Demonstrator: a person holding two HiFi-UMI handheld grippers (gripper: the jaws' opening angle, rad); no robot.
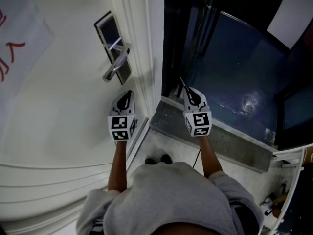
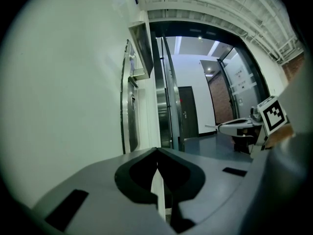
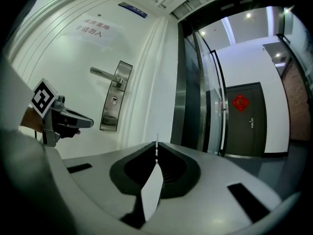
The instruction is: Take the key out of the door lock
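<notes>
Nearest the camera is the person's grey top, with two bare forearms reaching forward over a pale floor where the toes of dark shoes show. The left tongs are held just in front of the white door, near its free edge; their jaws are pressed together with nothing between them. The right tongs hang level with them, past the door's edge and over a grey stone threshold. Their jaws are closed on the key, a thin sliver of metal that juts from the tips. It is clear of the door and well apart from the lock. Further up the door, close to the same free edge, is the steel lock plate with its lever handle pointing back across the door leaf. In the right gripper view the keyhole lies on the plate below the handle. A paper notice with red characters is stuck higher on the door. Beyond the threshold the doorway opens on a corridor with a glossy dark blue floor, steel-framed glass panels along its side and white walls. At the far end is a dark door bearing a red ornament.
</notes>
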